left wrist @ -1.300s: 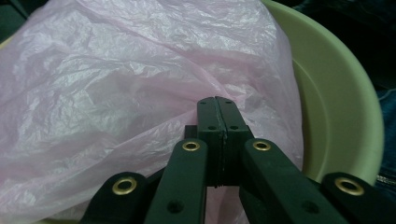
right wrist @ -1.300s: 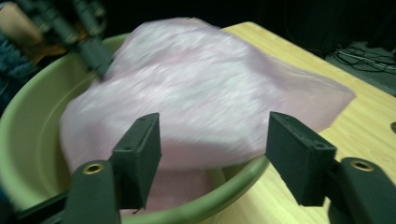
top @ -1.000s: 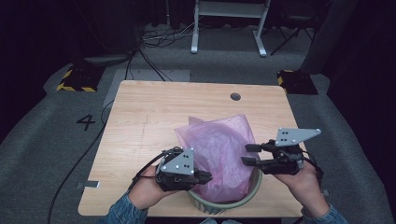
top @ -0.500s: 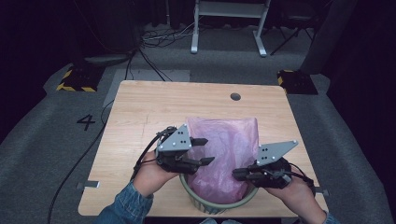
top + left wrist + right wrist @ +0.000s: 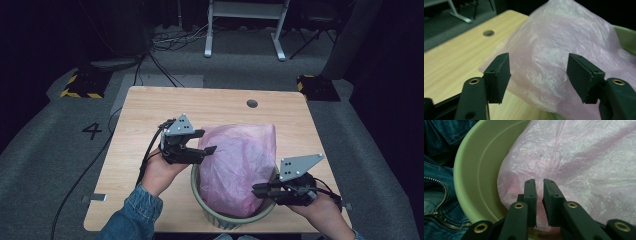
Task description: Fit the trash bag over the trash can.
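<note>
**Bag lining in progress: left grip released, right grip kept at the rim**

A wooden table [image 5: 150, 150] is noted, with a round cable hole [image 5: 252, 103] near its far edge. At the near edge a pale green ribbed bin [image 5: 215, 212] is stood, and a pink plastic bag [image 5: 245, 165] is seen rising out of it, puffed up and leaning toward the far side of the table; its lower part sits inside the bin, while none of it is yet folded over the rim.

The left gripper [image 5: 207, 142] is found beside the bag's left flank. Compared with a second ago, when it was at the rim with jaws nearly closed, it has been drawn away to the left and its jaws have just been opened wide; in the left gripper view [image 5: 537, 75] the film is seen beyond the pads, untouched by them.

The right gripper [image 5: 257, 190] has been brought down to the bin's right rim. Its jaws stand narrow, and in the right gripper view [image 5: 539, 187] a fold of the bag appears to be pinched between them.

It is judged that the bag is anchored on the right side alone and that a fresh hold on the left edge is being prepared, so that the mouth can be spread over the rim.
</note>
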Available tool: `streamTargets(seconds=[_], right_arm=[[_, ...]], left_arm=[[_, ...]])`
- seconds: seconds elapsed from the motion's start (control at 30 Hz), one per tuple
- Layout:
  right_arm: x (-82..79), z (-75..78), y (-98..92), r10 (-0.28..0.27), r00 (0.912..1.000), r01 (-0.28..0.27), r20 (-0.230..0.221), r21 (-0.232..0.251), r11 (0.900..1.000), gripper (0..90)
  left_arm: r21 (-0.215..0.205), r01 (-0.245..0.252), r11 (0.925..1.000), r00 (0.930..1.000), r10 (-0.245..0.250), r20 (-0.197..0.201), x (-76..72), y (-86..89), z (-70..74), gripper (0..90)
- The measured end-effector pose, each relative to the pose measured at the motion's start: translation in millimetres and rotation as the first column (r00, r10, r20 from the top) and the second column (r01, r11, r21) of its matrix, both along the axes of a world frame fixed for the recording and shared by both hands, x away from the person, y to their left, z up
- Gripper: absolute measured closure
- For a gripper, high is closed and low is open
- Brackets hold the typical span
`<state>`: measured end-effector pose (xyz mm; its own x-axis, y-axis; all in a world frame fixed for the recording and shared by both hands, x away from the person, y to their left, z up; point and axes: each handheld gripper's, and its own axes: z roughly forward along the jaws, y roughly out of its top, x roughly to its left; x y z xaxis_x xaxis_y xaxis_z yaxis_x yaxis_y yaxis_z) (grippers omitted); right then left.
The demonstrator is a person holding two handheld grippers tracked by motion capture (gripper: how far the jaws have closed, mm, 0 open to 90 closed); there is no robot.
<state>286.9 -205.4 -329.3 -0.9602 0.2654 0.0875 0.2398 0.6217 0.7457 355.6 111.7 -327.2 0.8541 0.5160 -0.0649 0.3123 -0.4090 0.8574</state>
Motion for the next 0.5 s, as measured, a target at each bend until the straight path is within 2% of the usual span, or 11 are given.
streamTargets(seconds=[0.03,0.07,0.1,0.17,0.2,0.27,0.3,0.33,0.4,0.43,0.5], right_arm=[[0.0,0.0,0.0,0.000,1.0000,0.000,0.000,0.000,1.000,79.8],[0.1,0.2,0.4,0.000,1.0000,0.000,0.002,0.001,1.000,78.6],[0.3,0.7,0.5,-0.002,1.0000,0.002,0.006,0.005,1.000,77.2],[0.7,3.2,-1.1,-0.015,0.9997,0.015,0.018,0.022,1.000,73.8],[0.8,5.3,-2.6,-0.026,0.9994,0.026,0.024,0.032,0.999,71.8],[1.9,10.3,-7.7,-0.056,0.9972,0.054,0.048,0.056,0.997,65.8],[4.1,15.9,-14.8,-0.097,0.9925,0.091,0.074,0.080,0.993,61.6],[4.1,15.9,-14.8,-0.097,0.9925,0.091,0.074,0.080,0.993,61.6],[9.0,22.4,-25.0,-0.172,0.9797,0.161,0.104,0.103,0.982,56.3],[9.0,22.4,-25.0,-0.172,0.9797,0.161,0.104,0.103,0.982,56.3],[14.8,24.4,-31.1,-0.220,0.9691,0.207,0.111,0.116,0.971,50.5]], left_arm=[[0.000,0.000,1.0000,1.0000,0.000,0.000,0.0,0.0,0.0,53.3],[0.017,0.010,0.9998,0.9998,-0.010,0.017,-2.9,-1.5,-0.4,53.3],[0.030,0.021,0.9993,0.9992,-0.022,0.033,-5.9,-3.0,-0.5,61.5],[0.066,0.007,0.9978,0.9965,-0.013,0.082,-13.2,-5.3,0.5,72.6],[0.067,0.022,0.9975,0.9958,-0.028,0.087,-15.7,-4.7,1.2,78.8],[0.034,0.066,0.9972,0.9943,-0.069,0.082,-20.9,-2.7,3.4,85.0],[0.031,0.071,0.9970,0.9936,-0.073,0.086,-23.3,-2.6,4.3,85.9],[0.032,0.075,0.9966,0.9918,-0.078,0.101,-27.7,-2.4,6.1,85.9],[0.025,0.096,0.9950,0.9876,-0.099,0.122,-34.0,-2.2,9.0,86.2],[0.016,0.118,0.9929,0.9841,-0.119,0.132,-37.9,-2.3,10.9,86.2],[0.015,0.162,0.9867,0.9755,-0.162,0.148,-45.8,-4.0,14.2,86.2]])
